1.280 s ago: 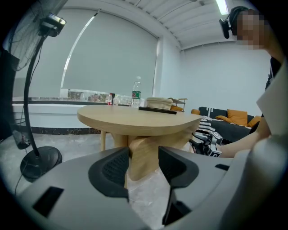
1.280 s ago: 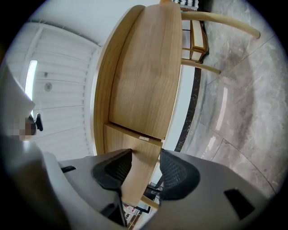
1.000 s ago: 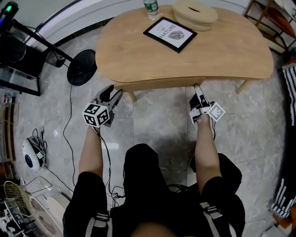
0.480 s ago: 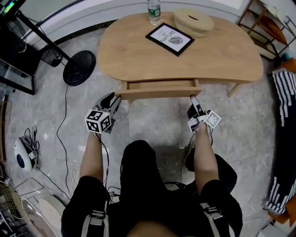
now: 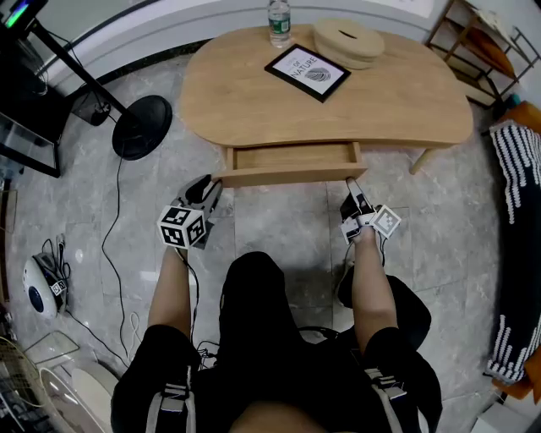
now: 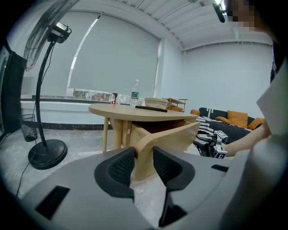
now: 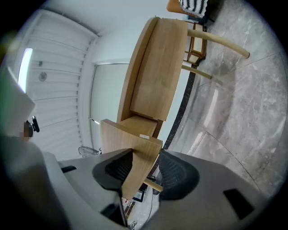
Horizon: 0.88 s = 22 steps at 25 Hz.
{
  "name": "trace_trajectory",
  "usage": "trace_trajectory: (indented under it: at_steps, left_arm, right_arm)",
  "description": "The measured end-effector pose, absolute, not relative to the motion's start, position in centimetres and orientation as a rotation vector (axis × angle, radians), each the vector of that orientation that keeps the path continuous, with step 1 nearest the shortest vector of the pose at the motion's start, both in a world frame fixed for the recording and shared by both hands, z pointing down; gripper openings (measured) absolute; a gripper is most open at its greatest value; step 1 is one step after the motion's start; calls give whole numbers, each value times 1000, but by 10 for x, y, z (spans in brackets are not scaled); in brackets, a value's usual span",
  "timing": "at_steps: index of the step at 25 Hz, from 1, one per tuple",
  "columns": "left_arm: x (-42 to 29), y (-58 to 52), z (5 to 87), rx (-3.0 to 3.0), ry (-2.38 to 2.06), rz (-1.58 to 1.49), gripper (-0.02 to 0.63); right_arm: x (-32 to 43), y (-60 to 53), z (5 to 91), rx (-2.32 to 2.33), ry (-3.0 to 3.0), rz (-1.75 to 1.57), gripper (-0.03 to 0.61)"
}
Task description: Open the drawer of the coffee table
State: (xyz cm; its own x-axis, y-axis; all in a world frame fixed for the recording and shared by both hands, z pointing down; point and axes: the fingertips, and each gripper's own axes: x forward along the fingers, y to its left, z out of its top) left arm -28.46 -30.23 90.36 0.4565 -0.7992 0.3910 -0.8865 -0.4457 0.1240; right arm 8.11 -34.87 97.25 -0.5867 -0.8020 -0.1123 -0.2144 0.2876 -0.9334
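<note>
One drawer (image 5: 292, 157) stands open, right tongs (image 7: 145, 167) clamping its front, left tongs (image 6: 144, 164) closing around it.

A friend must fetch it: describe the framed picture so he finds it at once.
A light wooden coffee table stands on grey tiles, its drawer pulled out. Near its far edge lies the framed picture, just in front of a water bottle and a round wooden box; it alone is flat, square-cornered and black-framed.

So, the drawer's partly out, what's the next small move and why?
Probably pull the drawer front a little farther toward you: the right gripper clamps its right end, the left gripper is closing its fingers around the left end, and it is only partly out.
</note>
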Motion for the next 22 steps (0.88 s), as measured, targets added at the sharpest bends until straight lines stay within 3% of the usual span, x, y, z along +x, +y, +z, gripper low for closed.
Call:
trace_trajectory:
  at_steps: [17, 21, 22]
  left_arm:
    - [-279, -270, 902, 2376, -1432, 385, 144]
    - [-279, -267, 901, 2382, -1440, 395, 138]
    - [-279, -266, 903, 2382, -1444, 404, 138]
  right_arm:
    - [87, -318, 975, -974, 1958, -1344, 186]
    - [92, -312, 985, -1065, 1959, -1346, 50]
    - [93, -312, 987, -1100, 1966, -1342, 73]
